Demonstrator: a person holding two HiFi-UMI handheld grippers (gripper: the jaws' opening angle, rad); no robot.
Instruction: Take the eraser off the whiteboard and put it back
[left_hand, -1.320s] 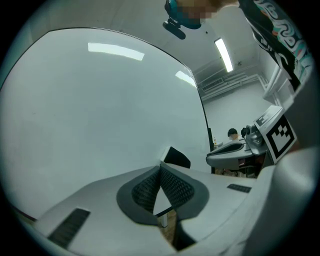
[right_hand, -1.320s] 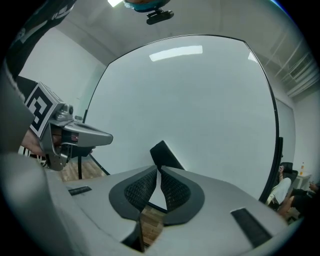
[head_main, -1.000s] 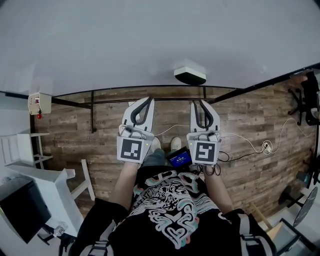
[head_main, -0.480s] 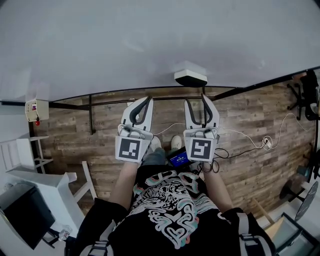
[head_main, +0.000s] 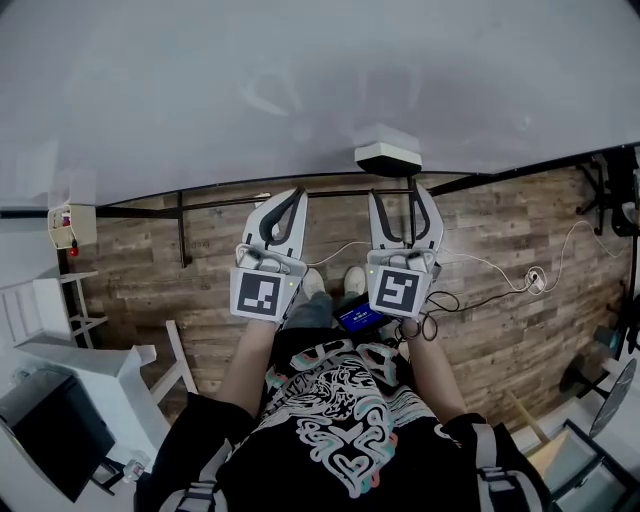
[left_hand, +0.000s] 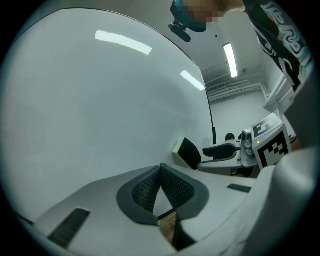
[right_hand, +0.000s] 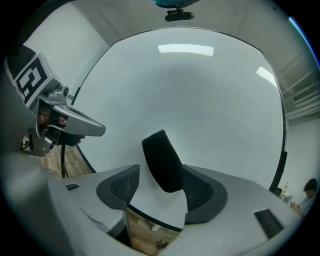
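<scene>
Since the right gripper's (head_main: 402, 200) jaws have just been opening (a second ago they were seen pressed together, and a clear gap is now shown between them), the grasp is judged to be in preparation and not yet made. The small rectangular eraser (right_hand: 162, 160), a pale plastic block with a black felt face, is found clinging to the glossy white whiteboard (head_main: 200, 90), close to its black lower edge. Relative to the right gripper's dark ribbed fingers (right_hand: 117, 187), it is placed just ahead of the tips and within the gap, much nearer the right-hand finger than the left-hand one. Its lower end is overlapped by that right-hand pad, though whether contact is made cannot be settled. Nothing is gripped: the pads are held well apart, wider than the eraser. In the right gripper view it is seen leaning at a slant on the board, its felt dark and matt.

The left gripper (head_main: 290, 200) is carried just beside the right one, its fingers closed tip to tip with nothing between them — only bare board lies beyond. Below both, a brown wood-plank floor (head_main: 520, 250) is shown. The taking-off is therefore regarded as about to begin — a short advance and a closing of the jaws would seem to be called for.
</scene>
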